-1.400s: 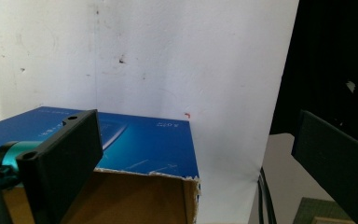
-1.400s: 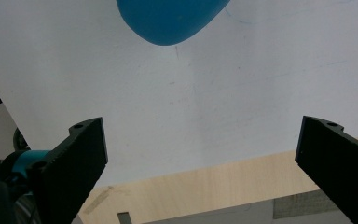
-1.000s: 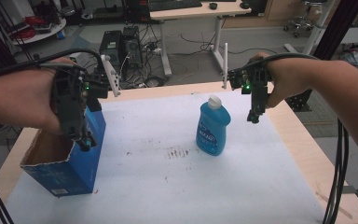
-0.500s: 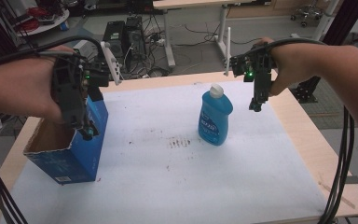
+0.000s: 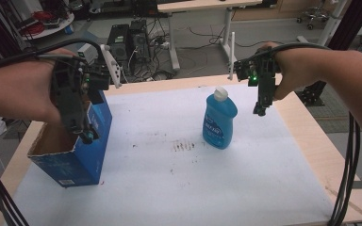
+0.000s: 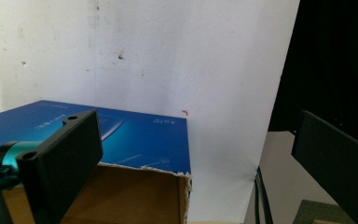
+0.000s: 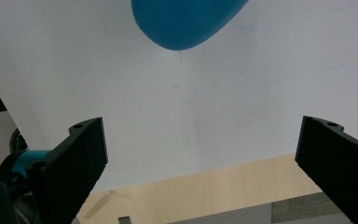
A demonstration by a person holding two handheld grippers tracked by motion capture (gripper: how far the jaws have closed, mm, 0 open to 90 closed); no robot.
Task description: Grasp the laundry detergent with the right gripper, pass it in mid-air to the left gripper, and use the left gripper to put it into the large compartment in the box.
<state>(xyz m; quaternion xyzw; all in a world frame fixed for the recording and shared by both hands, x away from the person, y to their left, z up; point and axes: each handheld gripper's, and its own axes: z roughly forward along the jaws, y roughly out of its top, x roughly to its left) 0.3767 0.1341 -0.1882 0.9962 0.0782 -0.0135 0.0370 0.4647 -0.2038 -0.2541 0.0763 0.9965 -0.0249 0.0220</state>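
Hovering my left gripper (image 5: 82, 125), jaws spread, over the open blue cardboard box (image 5: 70, 157) at the table's left, I judge my empty, spread right gripper (image 5: 260, 109) must next close around the blue plastic soap bottle (image 5: 219, 120) standing mid-table beside it.

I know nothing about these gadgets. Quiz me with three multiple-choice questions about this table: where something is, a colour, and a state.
1. Where does the blue box stand?
A. the table's left side
B. the table's right side
C. the floor

2. What colour is the bottle's cap?
A. red
B. white
C. black

3. How is the right gripper?
A. shut on the bottle
B. shut, empty
C. open, empty

Answers: 1 A, it sits under the left gripper; 2 B, the high view shows white; 3 C, its jaws stand wide apart over the white mat.
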